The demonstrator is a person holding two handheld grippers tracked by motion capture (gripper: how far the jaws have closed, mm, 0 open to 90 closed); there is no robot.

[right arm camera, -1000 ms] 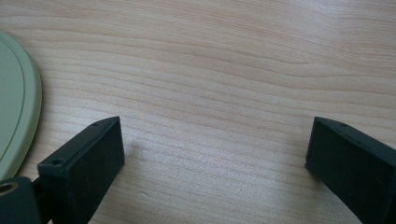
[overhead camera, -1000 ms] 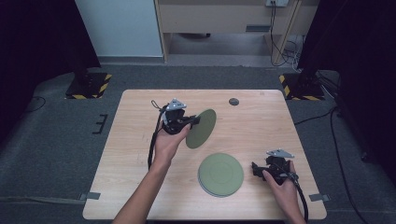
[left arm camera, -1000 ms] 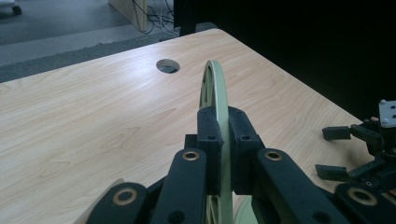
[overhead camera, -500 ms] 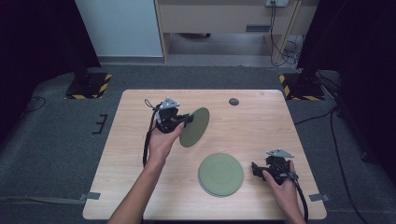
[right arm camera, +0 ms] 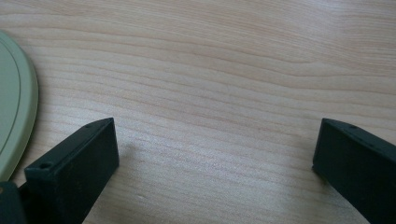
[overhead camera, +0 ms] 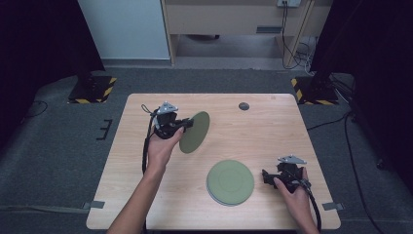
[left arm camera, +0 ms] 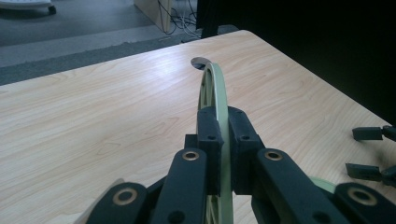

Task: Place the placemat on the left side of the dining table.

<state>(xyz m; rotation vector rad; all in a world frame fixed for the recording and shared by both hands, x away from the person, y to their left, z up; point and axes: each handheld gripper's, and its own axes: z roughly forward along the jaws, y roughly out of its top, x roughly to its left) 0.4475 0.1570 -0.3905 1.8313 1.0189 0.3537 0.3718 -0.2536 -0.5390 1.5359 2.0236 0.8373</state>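
Plate work splits between your two hands, so read the table from its left side across. Your left gripper point(overhead camera: 184, 124) sits over the far-left part of the table point(overhead camera: 146, 195), its jaws clamped on the rim of a green plate point(overhead camera: 195, 132) that it carries clear of the wood, tilted on edge; in the left gripper view the plate point(left arm camera: 214, 93) runs straight ahead between the jaws, thin edge toward you, its face standing near vertical. From that claw, the stacked green plates point(overhead camera: 230, 182) lie toward you and to the right, flat on the wood, near the front edge. A small dark disc point(overhead camera: 244, 106) sits apart, toward the far edge. Farthest right, your right gripper point(overhead camera: 269, 177) rests just beside the stack, jaws spread wide with nothing between them, and its own view shows the stack's rim point(right arm camera: 16, 112) at the left of the gap. Judging by this, the right hand is nearer the stack, but the left holds the piece. Compared with a second ago, the held plate has drifted left and slightly away from the stack, while the right gripper has stayed put.
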